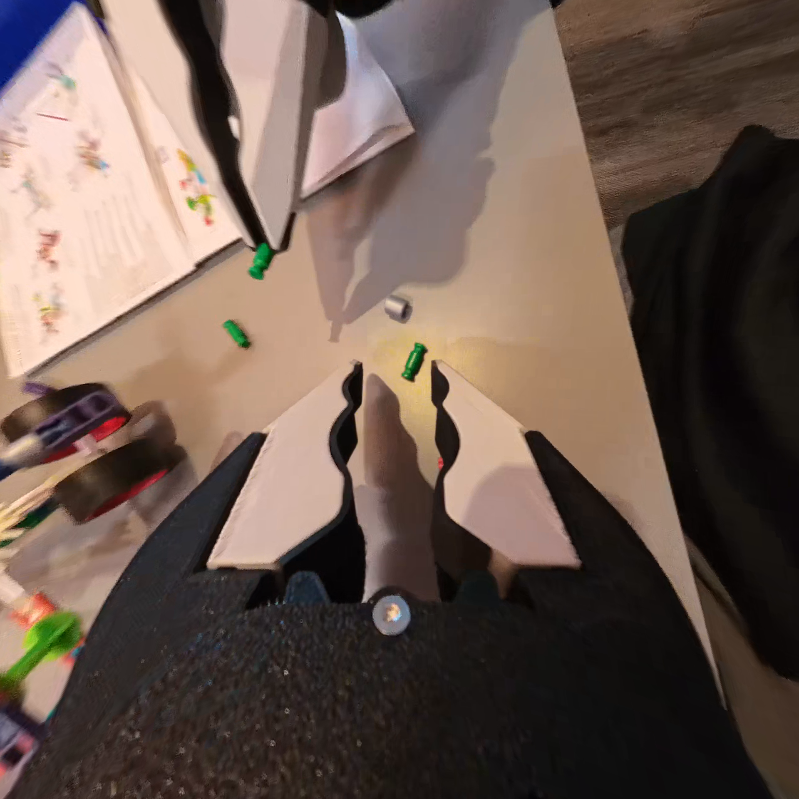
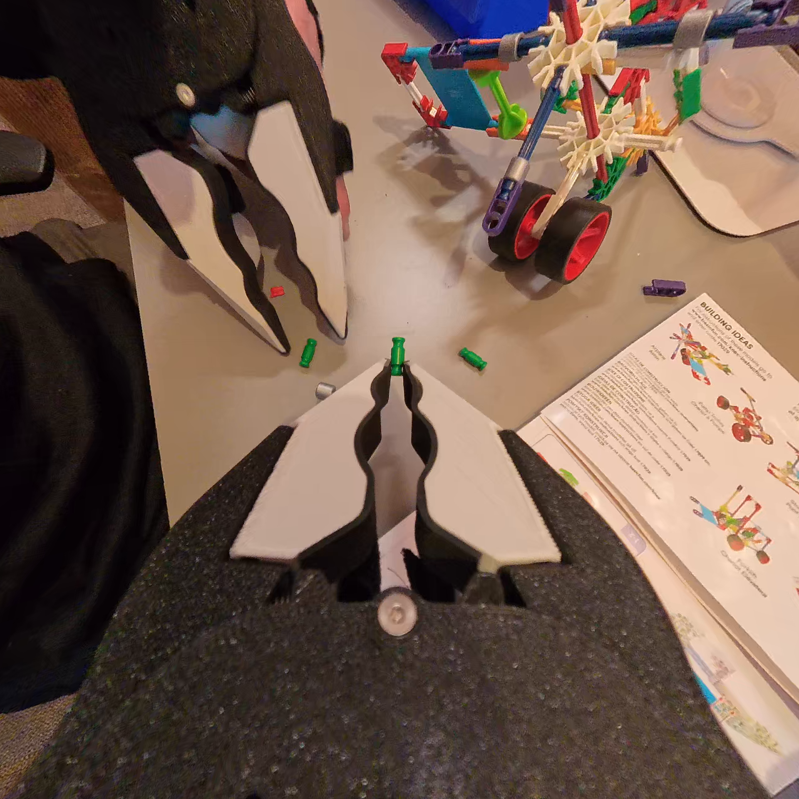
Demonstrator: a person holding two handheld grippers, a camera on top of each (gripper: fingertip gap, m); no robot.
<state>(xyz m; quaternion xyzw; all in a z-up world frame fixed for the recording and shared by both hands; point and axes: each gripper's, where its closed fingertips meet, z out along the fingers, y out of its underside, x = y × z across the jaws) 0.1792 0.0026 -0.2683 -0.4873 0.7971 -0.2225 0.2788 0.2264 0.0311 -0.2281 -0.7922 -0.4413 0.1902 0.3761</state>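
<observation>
At frame centre we see the right gripper pinching a green peg at its tips. At upper left, the left gripper stands parted, a second green peg beside its tips.

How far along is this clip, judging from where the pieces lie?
Done: a wheeled toy model stands assembled on the table. In hand: the right gripper pinches one green rod; the left gripper is open beside another green rod. Loose: a third green rod, grey sleeve, purple connector.
</observation>
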